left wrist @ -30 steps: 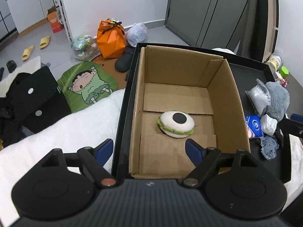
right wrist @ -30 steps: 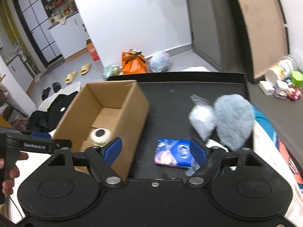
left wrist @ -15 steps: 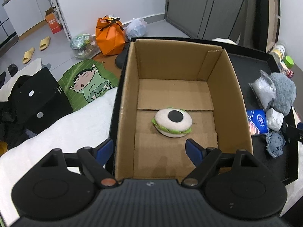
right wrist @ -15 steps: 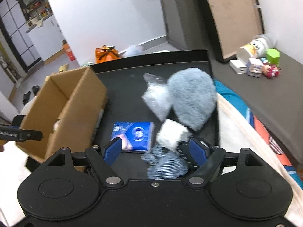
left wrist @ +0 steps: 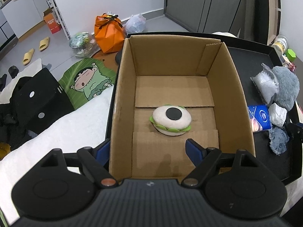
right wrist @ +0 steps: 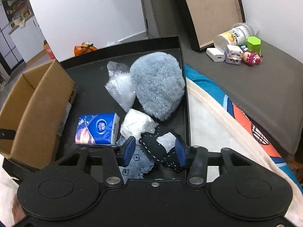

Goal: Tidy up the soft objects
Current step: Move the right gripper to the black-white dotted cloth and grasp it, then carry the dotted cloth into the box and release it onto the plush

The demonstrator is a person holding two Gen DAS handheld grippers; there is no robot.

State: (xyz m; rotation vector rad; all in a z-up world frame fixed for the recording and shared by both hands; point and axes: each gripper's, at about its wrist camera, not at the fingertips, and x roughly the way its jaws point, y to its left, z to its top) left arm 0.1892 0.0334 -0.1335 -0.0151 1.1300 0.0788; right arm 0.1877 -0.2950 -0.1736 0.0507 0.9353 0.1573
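Note:
A cardboard box (left wrist: 240,87) stands on a black tray (right wrist: 90,79) and holds a white and green eye-shaped plush (left wrist: 171,120). My left gripper (left wrist: 146,149) is open, straddling the box's left wall. My right gripper (right wrist: 154,147) is closed around a dark stitched fabric pouch (right wrist: 161,147) that lies over a denim scrap (right wrist: 136,162). Beyond it lie a fluffy grey-blue plush (right wrist: 158,85), a clear plastic bag (right wrist: 119,87), a white wad (right wrist: 137,124) and a blue tissue pack (right wrist: 97,128).
A white blanket (left wrist: 56,132) lies left of the tray. A colourful blanket (right wrist: 227,124) lies right of it. Small toys, a charger and a can (right wrist: 234,36) sit on a grey surface at the far right. Bags and slippers lie on the floor.
My right gripper has swung right from the box to the pile of soft things and closed on the dark pouch. My left gripper has moved closer over the box.

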